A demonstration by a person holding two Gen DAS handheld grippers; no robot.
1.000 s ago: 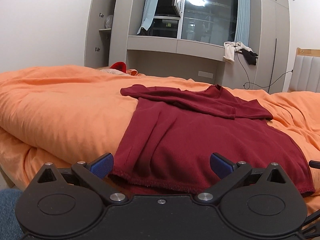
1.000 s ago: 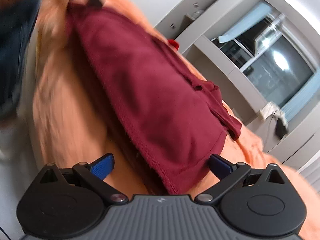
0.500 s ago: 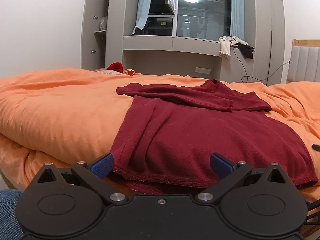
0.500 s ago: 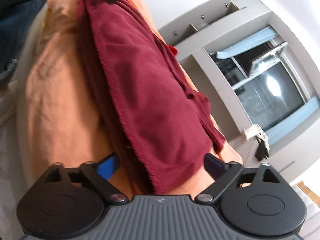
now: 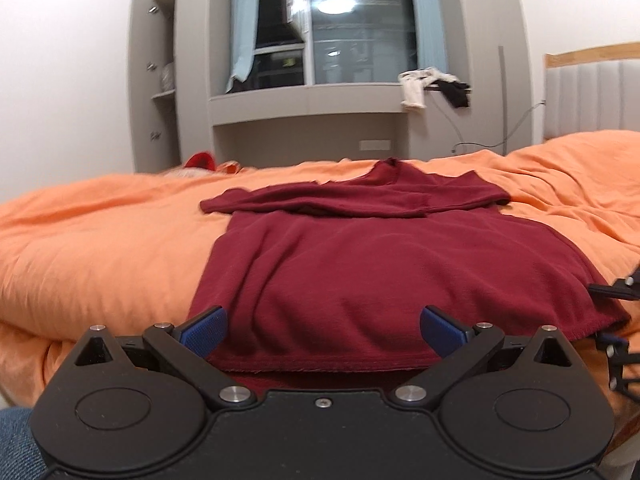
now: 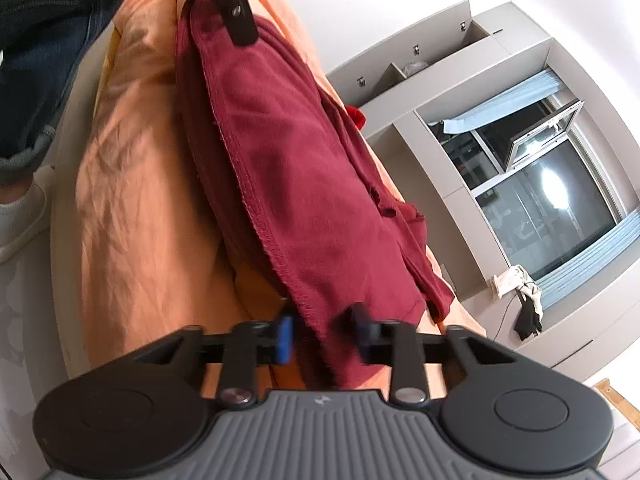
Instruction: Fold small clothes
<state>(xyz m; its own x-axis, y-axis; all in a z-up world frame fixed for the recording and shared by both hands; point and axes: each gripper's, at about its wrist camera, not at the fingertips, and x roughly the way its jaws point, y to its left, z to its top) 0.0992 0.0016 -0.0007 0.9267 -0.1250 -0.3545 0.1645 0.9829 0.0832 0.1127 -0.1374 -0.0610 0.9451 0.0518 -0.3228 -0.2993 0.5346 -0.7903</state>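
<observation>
bedroom, grey wardrobe wall [image 5: 472, 40] and dark window behind; orange duvet [image 5: 100, 232] over the bed.

left wrist view: i log the maroon top [image 5: 360, 264] flat on the duvet, sleeves folded across its far end, long axis running away from me. my left gripper [image 5: 322, 330] has its jaws wide apart, hem edge lying between them, pads not pressing.

right wrist view: my right gripper [image 6: 322, 334] sits at the hem's other corner; its jaws have just been closing, cloth between them, a gap visible beside each pad. i judge both hands equally near; the fold should carry the hem toward the sleeves.
</observation>
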